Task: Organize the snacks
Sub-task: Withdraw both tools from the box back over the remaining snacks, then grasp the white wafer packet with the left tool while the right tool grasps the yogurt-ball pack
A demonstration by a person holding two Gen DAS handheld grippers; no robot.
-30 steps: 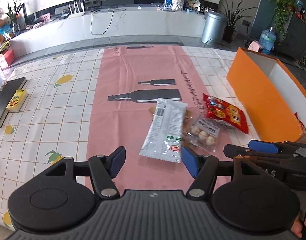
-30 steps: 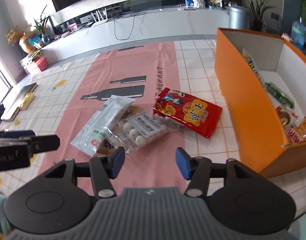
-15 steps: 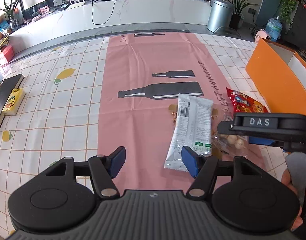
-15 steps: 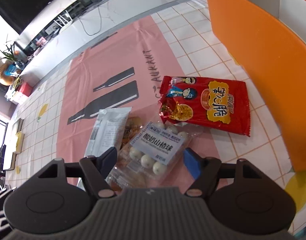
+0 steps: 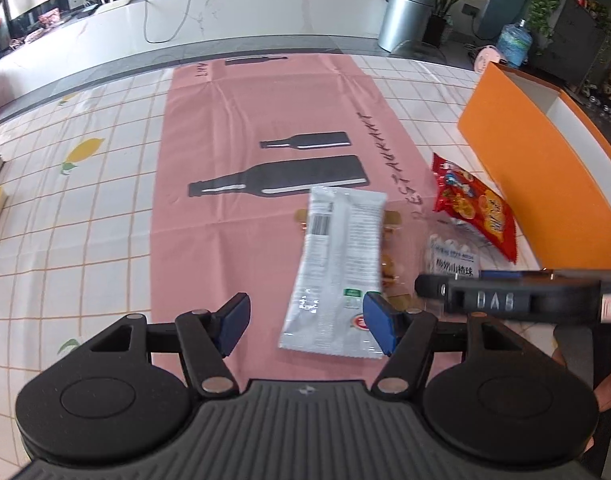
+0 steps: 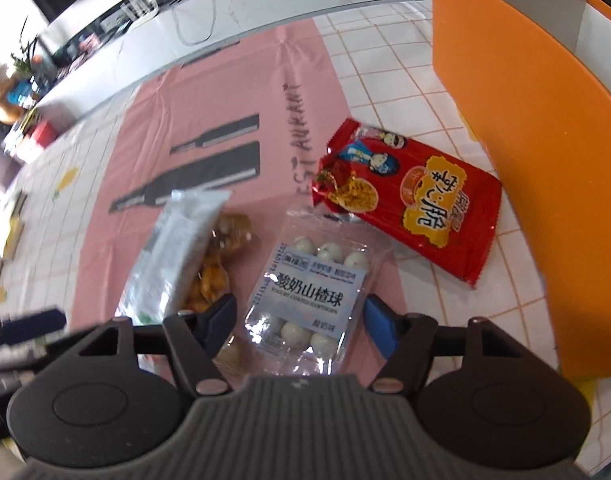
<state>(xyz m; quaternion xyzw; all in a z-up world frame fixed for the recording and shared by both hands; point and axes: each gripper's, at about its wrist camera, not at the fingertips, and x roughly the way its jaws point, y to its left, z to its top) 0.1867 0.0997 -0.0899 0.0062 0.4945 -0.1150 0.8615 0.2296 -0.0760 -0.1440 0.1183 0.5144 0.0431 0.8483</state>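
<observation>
Right hand-held gripper (image 6: pixel 299 326) has dropped low, jaws wide open, now straddling the clear bag of white balls (image 6: pixel 311 296). Nothing gripped yet. Left hand-held gripper (image 5: pixel 307 328) open, empty, silver packet (image 5: pixel 337 276) just ahead.

The orange box (image 6: pixel 537 184) walls the right; bare pink cloth (image 5: pixel 225 240) lies open left of the snacks.

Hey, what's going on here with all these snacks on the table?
A person with a gripper in each hand is sorting snacks beside an orange box. The right gripper is open and straddles a clear pack of white balls, not yet closed on it. The left gripper is open over the pink cloth near a white packet. A red bag lies by the box.
</observation>
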